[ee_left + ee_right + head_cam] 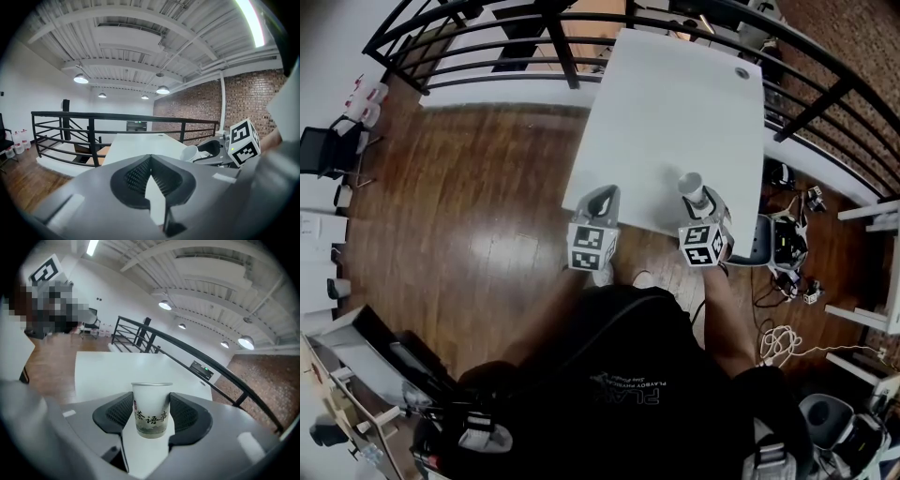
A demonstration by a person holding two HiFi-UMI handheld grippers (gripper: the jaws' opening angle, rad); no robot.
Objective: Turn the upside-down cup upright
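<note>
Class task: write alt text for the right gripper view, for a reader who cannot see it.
The right gripper clamps a white paper cup between its two dark jaws. The cup's wider rim is uppermost in this view, and black characters are printed on its side. Behind it are a white table, a black railing and a wooden floor.

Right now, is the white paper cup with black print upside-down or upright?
Mouth up, somewhat tilted: the white paper cup, in the right gripper, has its wide rim on top.
</note>
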